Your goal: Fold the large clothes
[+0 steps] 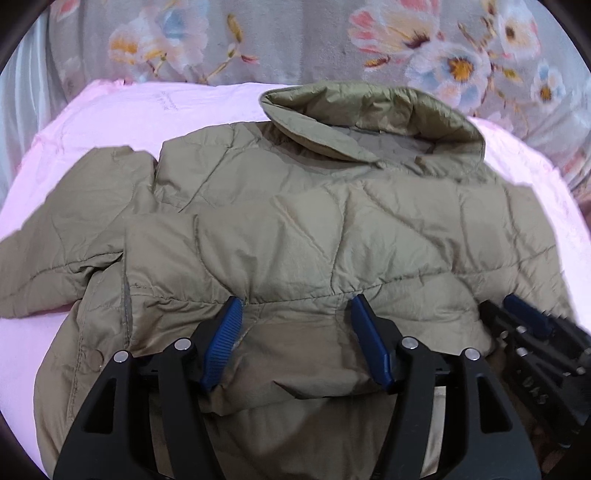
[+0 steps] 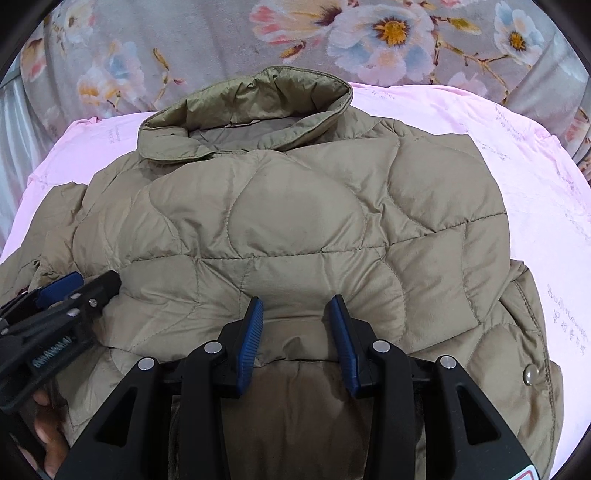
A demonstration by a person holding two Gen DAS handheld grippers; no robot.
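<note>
An olive quilted puffer jacket lies on a pink sheet, collar at the far side. Its near part is folded up over the body. My left gripper is open, its blue pads resting on the folded edge, with jacket fabric bulging between the fingers. My right gripper is also open over the same folded edge, to the right of the left one. Each gripper shows in the other's view: the right gripper at the right side, the left gripper at the left side.
A grey floral blanket lies beyond the pink sheet. A sleeve spreads out to the left. A metal snap sits on the jacket's right front edge. A hand holds the left gripper.
</note>
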